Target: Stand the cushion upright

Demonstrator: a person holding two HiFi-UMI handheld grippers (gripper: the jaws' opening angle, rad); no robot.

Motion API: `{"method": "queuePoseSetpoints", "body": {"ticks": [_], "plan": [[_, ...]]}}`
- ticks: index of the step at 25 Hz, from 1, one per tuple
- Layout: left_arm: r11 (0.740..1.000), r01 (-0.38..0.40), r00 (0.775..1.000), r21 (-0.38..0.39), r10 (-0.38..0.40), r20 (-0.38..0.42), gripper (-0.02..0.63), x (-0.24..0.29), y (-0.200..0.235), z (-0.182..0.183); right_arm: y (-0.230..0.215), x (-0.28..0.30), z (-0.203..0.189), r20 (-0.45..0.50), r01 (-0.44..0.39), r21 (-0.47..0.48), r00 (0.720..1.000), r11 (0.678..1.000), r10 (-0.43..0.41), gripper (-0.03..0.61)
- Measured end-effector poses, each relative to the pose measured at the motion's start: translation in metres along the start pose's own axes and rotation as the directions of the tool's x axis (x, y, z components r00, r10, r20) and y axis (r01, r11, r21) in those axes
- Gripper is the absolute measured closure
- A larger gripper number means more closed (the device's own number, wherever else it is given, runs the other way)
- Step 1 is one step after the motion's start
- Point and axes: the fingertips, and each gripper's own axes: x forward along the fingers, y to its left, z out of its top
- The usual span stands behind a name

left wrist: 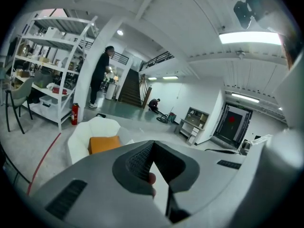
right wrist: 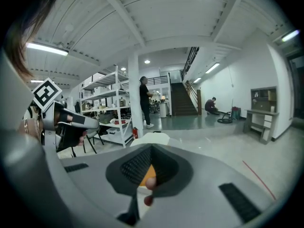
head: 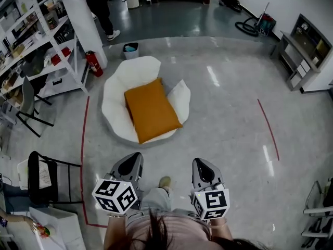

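An orange cushion (head: 151,110) lies flat and slightly tilted on a white round floor seat (head: 117,95), ahead of me on the grey floor. Both grippers are held low in front of me, well short of the seat. My left gripper (head: 134,160) is shut and empty, and my right gripper (head: 202,165) is shut and empty too. In the left gripper view the cushion (left wrist: 103,143) shows beyond the closed jaws, resting on the seat (left wrist: 90,129). In the right gripper view a sliver of the cushion (right wrist: 148,171) shows between the jaw tips, and the left gripper (right wrist: 71,122) appears at the left.
A red fire extinguisher (head: 94,64) and white shelving (head: 44,40) stand at the left. A black chair (head: 44,178) is near my left side. Red tape lines (head: 83,139) (head: 268,129) mark the floor. A small bin (head: 130,50) sits behind the seat; a person (head: 104,9) stands beyond.
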Motion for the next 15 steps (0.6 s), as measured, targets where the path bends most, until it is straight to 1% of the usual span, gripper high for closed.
{"method": "queuePoseSetpoints", "body": {"ticks": [8, 12, 15], "plan": [[0.999, 0.016, 1.000, -0.029, -0.015, 0.021, 0.617, 0.051, 0.050, 0.034, -0.012, 0.072, 0.028, -0.007, 0.017, -0.012, 1.000, 1.000, -0.017, 0.561], [0.999, 0.019, 1.000, -0.029, -0.018, 0.020, 0.617, 0.066, 0.067, 0.040, -0.013, 0.097, 0.034, -0.014, 0.021, -0.029, 1.000, 0.999, -0.022, 0.561], [0.999, 0.009, 1.000, -0.044, -0.008, 0.019, 0.617, 0.073, 0.079, 0.042, -0.014, 0.111, 0.038, -0.023, 0.016, -0.051, 1.000, 0.999, -0.018, 0.561]]}}
